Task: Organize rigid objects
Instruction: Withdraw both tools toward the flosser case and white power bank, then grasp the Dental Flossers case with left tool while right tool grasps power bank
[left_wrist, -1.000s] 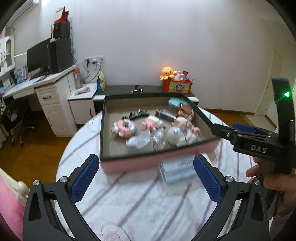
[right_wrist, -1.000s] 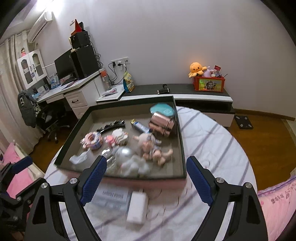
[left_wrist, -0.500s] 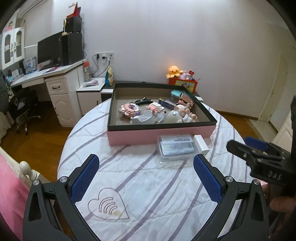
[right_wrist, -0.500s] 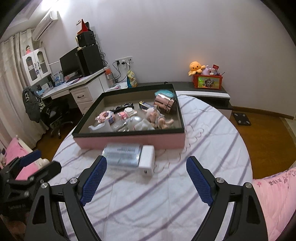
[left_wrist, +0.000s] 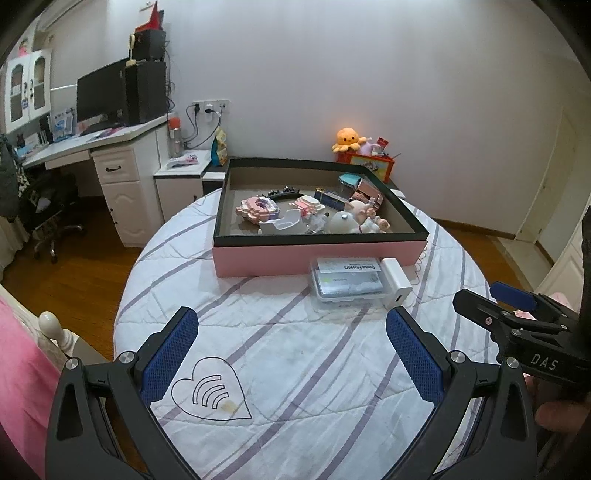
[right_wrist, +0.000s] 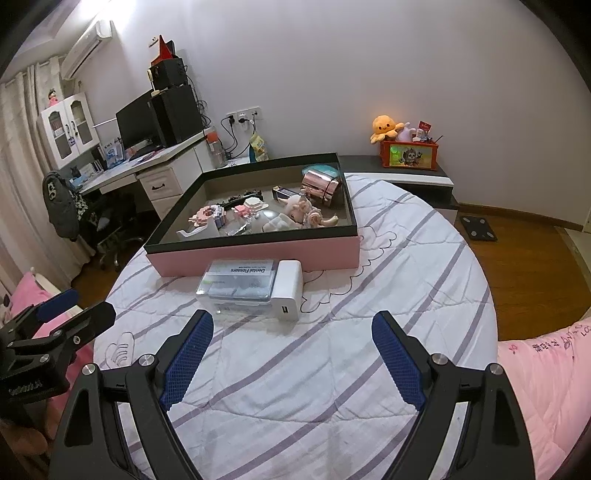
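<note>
Both grippers hung over the near side of the round table (left_wrist: 177, 258), the left gripper (left_wrist: 291, 354) and the right gripper (right_wrist: 291, 354) each with fingers spread wide and nothing between them. The pink tray (right_wrist: 258, 254) sat toward the far side, crowded with small toys. Against its near wall lay a clear dental flosser box (right_wrist: 238, 282), touching a white charger (right_wrist: 288, 290) on its right.

Left gripper (left_wrist: 291, 354) and right gripper (right_wrist: 291, 356) held side by side, angled downward, jaws wide apart, nothing between them.
</note>
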